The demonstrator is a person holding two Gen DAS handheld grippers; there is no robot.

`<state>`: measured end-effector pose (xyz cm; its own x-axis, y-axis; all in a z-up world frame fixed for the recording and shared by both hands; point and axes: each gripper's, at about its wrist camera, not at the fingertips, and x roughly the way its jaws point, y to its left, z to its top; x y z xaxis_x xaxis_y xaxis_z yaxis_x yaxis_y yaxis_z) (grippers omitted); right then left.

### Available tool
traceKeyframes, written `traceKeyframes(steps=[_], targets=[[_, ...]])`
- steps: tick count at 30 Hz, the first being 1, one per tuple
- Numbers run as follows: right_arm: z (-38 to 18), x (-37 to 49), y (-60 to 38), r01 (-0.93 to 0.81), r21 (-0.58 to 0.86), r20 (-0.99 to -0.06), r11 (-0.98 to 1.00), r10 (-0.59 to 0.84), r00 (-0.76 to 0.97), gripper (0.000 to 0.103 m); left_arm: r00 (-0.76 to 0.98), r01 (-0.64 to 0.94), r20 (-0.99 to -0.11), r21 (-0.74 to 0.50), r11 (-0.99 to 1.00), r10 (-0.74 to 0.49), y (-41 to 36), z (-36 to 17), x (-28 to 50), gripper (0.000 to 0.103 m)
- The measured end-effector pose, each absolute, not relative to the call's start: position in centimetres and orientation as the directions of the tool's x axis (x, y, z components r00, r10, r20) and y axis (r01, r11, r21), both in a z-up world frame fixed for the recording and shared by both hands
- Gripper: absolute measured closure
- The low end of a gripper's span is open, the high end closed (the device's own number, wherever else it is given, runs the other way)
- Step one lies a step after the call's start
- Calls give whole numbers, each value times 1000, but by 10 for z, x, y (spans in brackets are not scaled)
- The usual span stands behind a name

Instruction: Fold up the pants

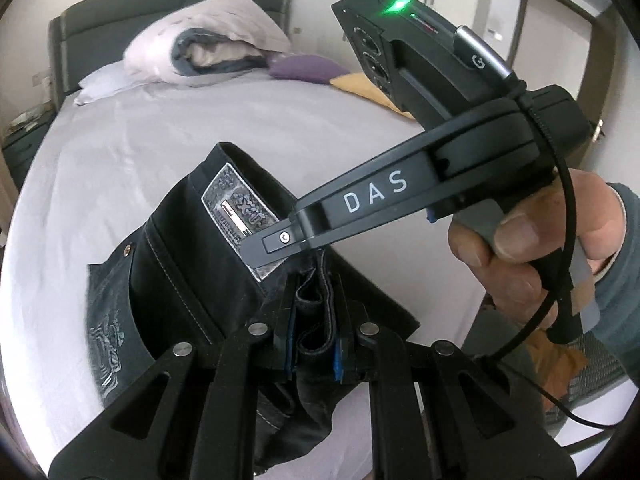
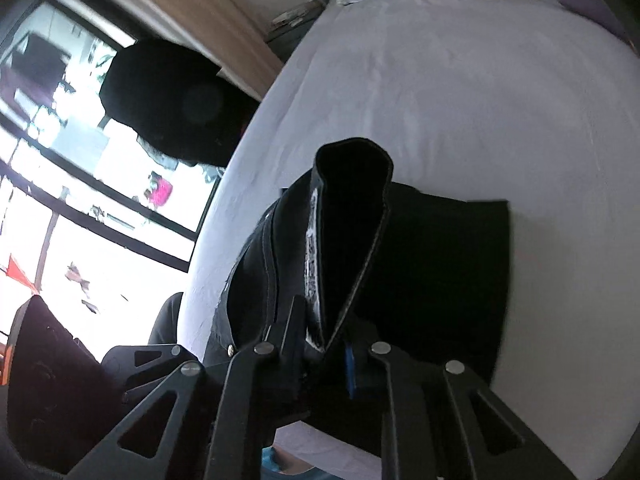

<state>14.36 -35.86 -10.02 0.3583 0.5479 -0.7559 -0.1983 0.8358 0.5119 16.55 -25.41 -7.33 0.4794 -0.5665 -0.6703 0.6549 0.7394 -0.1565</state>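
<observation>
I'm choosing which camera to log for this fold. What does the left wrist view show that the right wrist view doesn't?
Left only: the right gripper from outside, the right hand, the silver patch face-on, the rolled duvet.
Right only: a window, the pants' flat lower part.
Both: black pants clamped over the bed sheet.

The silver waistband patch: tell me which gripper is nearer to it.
Right. The right gripper reaches in beside the silver patch; the left gripper clamps the pants lower down.
</observation>
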Motion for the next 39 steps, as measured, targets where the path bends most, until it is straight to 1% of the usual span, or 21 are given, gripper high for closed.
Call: traceKeyframes(steps=[7, 10, 14, 17, 20, 22, 23, 25, 26, 28, 30, 31, 32, 33, 34, 35, 37, 38, 39], targets=[[-121, 142, -404, -139, 542, -743, 829, 549, 383, 87, 423, 691, -706, -154, 706, -568, -309, -98, 179, 92], [-140, 146, -419, -111, 563, -737, 819, 558, 382, 87, 404, 694, -725, -153, 703, -557, -328, -113, 182, 92], [-173, 154, -427, -81, 622, -711, 779, 605, 358, 87, 369, 681, -762, -168, 713, -532, -343, -140, 193, 91], [-191, 155, -429, -83, 651, -685, 754, 632, 363, 86, 334, 653, -762, -237, 719, -555, -340, -147, 200, 88], [-196, 156, -432, -74, 685, -656, 724, 659, 368, 86, 312, 656, -747, -278, 701, -588, -332, -137, 197, 87], [-194, 155, -425, -90, 665, -668, 741, 645, 371, 85, 323, 659, -705, -312, 685, -632, -317, -121, 190, 87], [-195, 154, -424, -98, 651, -678, 753, 635, 370, 84, 358, 653, -675, -313, 690, -645, -305, -111, 187, 87], [-195, 156, -420, -108, 634, -691, 766, 623, 367, 83, 432, 619, -639, -304, 724, -637, -284, -101, 190, 87], [-196, 157, -419, -111, 634, -690, 765, 625, 365, 82, 455, 588, -641, -305, 749, -618, -274, -102, 197, 87], [-200, 159, -422, -112, 650, -680, 752, 641, 356, 81, 464, 527, -674, -311, 791, -574, -262, -114, 219, 87], [-198, 158, -431, -93, 665, -676, 741, 650, 347, 72, 462, 472, -709, -312, 825, -533, -250, -132, 228, 87], [-191, 154, -436, -80, 653, -685, 753, 633, 360, 70, 447, 451, -726, -322, 833, -523, -244, -144, 231, 87], [-187, 152, -438, -77, 641, -690, 764, 617, 378, 62, 416, 429, -749, -338, 838, -515, -241, -160, 234, 87], [-178, 146, -446, -54, 610, -707, 791, 573, 414, 45, 403, 417, -756, -350, 839, -516, -237, -169, 238, 87], [-169, 140, -454, -4, 568, -734, 823, 509, 450, 43, 402, 413, -752, -360, 836, -522, -235, -175, 238, 87], [-161, 134, -458, 23, 556, -738, 831, 481, 474, 43, 417, 420, -742, -355, 835, -525, -235, -176, 234, 87], [-144, 123, -454, -9, 591, -685, 806, 508, 522, 43, 428, 422, -746, -335, 843, -510, -238, -171, 230, 87], [-130, 116, -443, -65, 603, -644, 795, 533, 549, 43, 425, 426, -737, -350, 834, -526, -237, -169, 227, 87], [-123, 114, -433, -101, 604, -627, 791, 549, 553, 43, 427, 427, -722, -371, 825, -545, -235, -166, 227, 87]])
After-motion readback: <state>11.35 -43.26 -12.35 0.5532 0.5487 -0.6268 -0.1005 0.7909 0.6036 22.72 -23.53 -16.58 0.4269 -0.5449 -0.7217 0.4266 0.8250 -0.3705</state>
